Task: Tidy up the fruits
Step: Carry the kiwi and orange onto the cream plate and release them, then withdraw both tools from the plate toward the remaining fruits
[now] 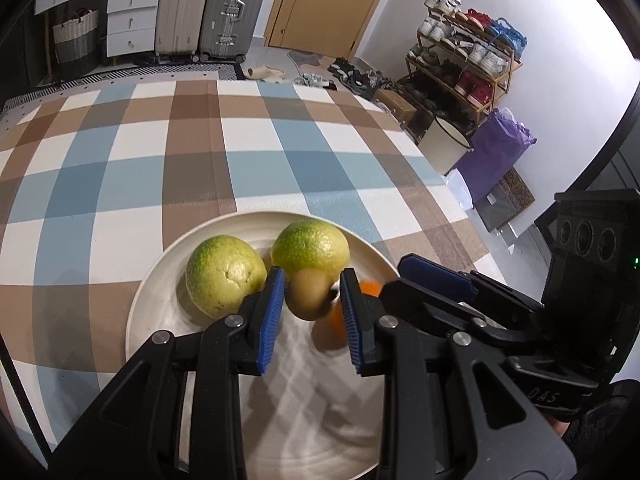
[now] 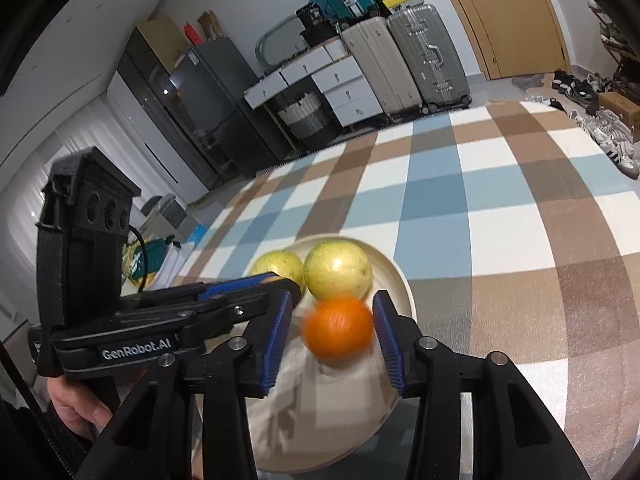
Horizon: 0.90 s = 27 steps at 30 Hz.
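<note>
Over the cream plate (image 1: 152,300) I am keeping both tongs released: a kiwi (image 1: 309,294) between my left gripper (image 1: 311,312) fingers, a blurred orange (image 2: 339,328) between my right gripper (image 2: 332,334) fingers, two green citrus fruits (image 1: 224,276) at the plate's far rim.

A smooth, matt cream ceramic-looking plate (image 1: 152,300) lies on checked woven cloth (image 1: 200,160); at its twelve o'clock, two dimpled yellow-green citrus fruits (image 1: 224,276).

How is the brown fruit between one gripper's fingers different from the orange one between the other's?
The kiwi is brown and egg-shaped; the orange is bright orange and round. The kiwi sits at the left gripper, the orange at the right gripper. Both are over the white plate, beside green citrus.
</note>
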{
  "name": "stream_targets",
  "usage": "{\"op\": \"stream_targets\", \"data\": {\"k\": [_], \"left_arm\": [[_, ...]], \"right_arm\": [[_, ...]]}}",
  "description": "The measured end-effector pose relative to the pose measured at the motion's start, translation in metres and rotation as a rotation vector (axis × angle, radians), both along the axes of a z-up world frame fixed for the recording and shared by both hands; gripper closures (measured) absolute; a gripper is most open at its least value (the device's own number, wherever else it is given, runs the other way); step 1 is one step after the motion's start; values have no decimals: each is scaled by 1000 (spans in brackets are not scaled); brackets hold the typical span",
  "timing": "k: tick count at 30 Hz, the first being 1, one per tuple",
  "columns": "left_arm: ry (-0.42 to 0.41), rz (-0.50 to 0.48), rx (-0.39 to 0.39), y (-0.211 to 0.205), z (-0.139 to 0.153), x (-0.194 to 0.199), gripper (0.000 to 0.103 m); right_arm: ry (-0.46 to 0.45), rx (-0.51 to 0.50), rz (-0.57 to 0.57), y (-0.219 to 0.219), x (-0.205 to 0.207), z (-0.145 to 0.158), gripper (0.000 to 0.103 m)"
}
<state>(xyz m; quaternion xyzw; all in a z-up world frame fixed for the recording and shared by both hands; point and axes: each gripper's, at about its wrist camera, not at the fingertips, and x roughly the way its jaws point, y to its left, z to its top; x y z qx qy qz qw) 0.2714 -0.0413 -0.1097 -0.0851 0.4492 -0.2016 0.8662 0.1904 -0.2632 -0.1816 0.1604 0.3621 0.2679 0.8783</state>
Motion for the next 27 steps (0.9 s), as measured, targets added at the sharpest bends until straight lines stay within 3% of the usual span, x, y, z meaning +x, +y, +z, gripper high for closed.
{"op": "stream_targets", "data": {"k": [8,19,23,27], "left_arm": [[-20,9,-3,5,15,-13,79],[-73,30,4,17,45,-59,79],[-88,44,13,25,53,-81,79],[-97,51,23,30,56,-101,79]], "right_arm": [[-17,5,-39,-9,-13,13,51],[-54,11,-63,-19,-53,32,50],[-75,12,-58,-17,-69,39,42],[-97,0,-46,-13,-85,44,42]]}}
